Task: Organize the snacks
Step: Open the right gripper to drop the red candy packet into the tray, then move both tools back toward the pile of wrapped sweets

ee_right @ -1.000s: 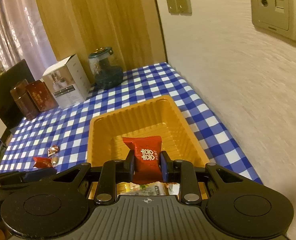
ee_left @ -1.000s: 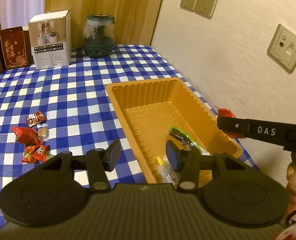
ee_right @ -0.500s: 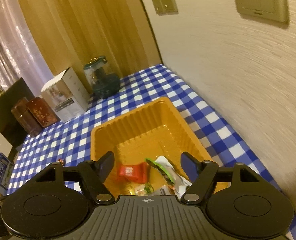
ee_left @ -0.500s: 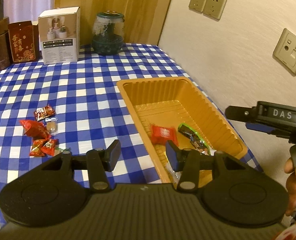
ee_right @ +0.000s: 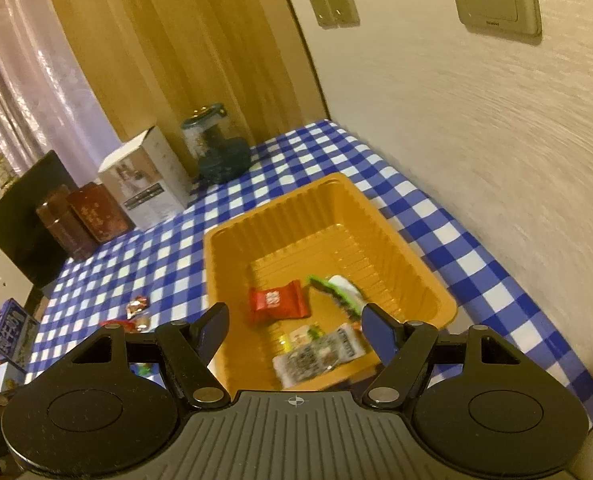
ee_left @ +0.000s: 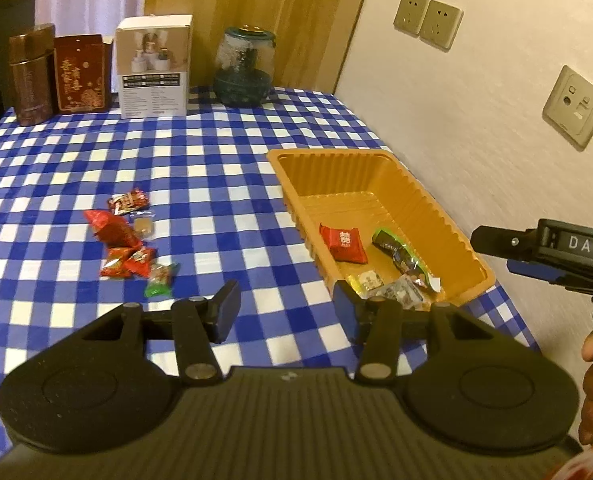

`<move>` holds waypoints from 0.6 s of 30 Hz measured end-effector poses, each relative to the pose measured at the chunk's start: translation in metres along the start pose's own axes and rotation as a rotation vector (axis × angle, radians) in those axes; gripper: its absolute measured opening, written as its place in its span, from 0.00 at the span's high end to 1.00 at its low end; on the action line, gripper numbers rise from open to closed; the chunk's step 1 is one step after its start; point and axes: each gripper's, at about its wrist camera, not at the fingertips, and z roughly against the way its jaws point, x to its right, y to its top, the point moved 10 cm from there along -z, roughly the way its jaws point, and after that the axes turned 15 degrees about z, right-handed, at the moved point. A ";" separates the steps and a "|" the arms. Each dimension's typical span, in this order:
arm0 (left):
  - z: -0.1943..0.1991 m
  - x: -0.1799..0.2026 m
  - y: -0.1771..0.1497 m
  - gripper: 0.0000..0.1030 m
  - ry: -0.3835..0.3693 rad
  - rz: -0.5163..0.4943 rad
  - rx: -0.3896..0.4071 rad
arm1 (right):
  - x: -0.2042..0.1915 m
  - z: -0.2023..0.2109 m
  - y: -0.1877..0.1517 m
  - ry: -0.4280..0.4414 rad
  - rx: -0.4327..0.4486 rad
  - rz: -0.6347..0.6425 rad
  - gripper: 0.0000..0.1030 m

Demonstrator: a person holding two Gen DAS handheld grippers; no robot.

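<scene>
An orange tray sits on the blue checked cloth by the wall. In it lie a red packet, a green wrapper and a pale printed packet. Several loose red candies and a green one lie on the cloth left of the tray. My left gripper hovers over the cloth at the tray's near left corner, its jaws opening with nothing between them. My right gripper stands open and empty above the tray's near end.
Along the back stand a brown tin, a red box, a white box and a glass jar. The wall with sockets runs close along the tray's right side. A blue box sits at the far left.
My right gripper opened and let go of the red packet, which now lies in the tray. Both grippers drew back from the tray; the left one opened slightly.
</scene>
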 end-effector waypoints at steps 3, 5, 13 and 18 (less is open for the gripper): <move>0.014 -0.006 -0.005 0.52 0.005 0.000 0.013 | -0.012 0.009 -0.003 0.006 0.010 0.011 0.29; 0.023 -0.011 -0.008 0.51 0.010 -0.002 0.020 | -0.022 0.015 -0.005 0.008 0.016 0.025 0.29; 0.053 -0.041 -0.014 0.50 0.042 0.019 0.046 | -0.059 0.028 -0.017 0.037 0.014 0.065 0.29; 0.069 -0.063 -0.012 0.47 0.066 0.044 0.069 | -0.079 0.030 -0.023 0.057 0.004 0.088 0.29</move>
